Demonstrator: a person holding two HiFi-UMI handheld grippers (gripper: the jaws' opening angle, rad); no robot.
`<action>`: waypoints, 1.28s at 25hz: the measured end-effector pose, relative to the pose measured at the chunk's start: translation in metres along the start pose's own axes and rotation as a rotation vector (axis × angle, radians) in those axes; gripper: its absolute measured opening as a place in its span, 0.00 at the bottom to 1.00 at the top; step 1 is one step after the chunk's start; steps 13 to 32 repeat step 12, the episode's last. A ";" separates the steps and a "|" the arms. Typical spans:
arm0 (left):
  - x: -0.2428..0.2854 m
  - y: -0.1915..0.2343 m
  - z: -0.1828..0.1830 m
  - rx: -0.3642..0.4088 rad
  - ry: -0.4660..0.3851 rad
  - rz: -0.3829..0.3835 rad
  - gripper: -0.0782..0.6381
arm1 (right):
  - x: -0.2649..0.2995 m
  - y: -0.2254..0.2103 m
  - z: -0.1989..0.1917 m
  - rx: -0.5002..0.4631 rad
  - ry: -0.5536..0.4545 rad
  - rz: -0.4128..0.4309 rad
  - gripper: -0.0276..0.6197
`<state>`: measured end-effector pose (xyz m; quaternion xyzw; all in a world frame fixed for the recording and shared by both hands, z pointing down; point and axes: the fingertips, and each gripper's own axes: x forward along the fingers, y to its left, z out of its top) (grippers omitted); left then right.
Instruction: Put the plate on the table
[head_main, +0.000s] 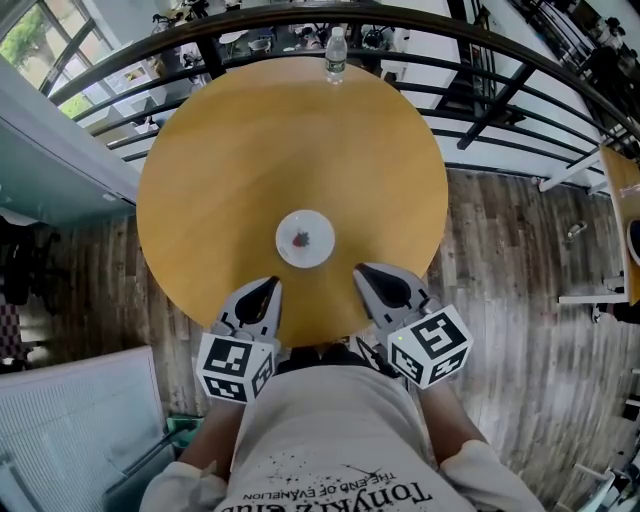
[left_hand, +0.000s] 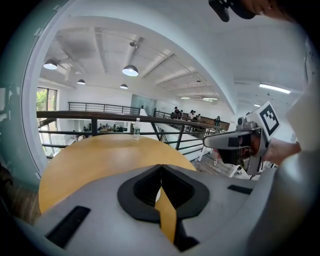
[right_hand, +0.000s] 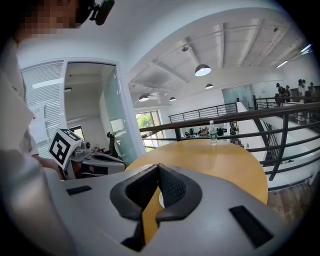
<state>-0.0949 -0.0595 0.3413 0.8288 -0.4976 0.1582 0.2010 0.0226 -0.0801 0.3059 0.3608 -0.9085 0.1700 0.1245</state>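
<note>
Since the plate (head_main: 305, 238) already sits flat on the table (head_main: 220, 150) near your edge, with left gripper (head_main: 268, 288) and right gripper (head_main: 365, 274) both pinched closed on nothing, draw them straight back without nudging its rim.

The person wore a pale beige T-shirt (head_main: 330, 440) with short sleeves, black lettering across the chest beneath a spatter of dark specks (the print ran upside down from where I stood). The left gripper (head_main: 270, 285) and right gripper (head_main: 360, 270) were twins: smooth light-grey shells tapering to a blunt point, each lined with black textured pads (right_hand: 172, 187) round a teardrop hollow. Dark rectangular slots (right_hand: 248, 226) were sunk into the shells. Behind each sat a white block with black square markers, the left cube (head_main: 236, 368) and the right cube (head_main: 431, 345).
</note>
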 end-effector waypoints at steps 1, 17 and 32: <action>0.001 -0.001 0.001 0.001 -0.001 -0.001 0.14 | -0.001 -0.001 -0.001 0.003 0.001 -0.002 0.08; 0.007 -0.012 0.006 0.006 0.013 -0.029 0.14 | -0.013 -0.015 -0.003 0.025 0.015 -0.038 0.08; 0.007 -0.012 0.006 0.006 0.013 -0.029 0.14 | -0.013 -0.015 -0.003 0.025 0.015 -0.038 0.08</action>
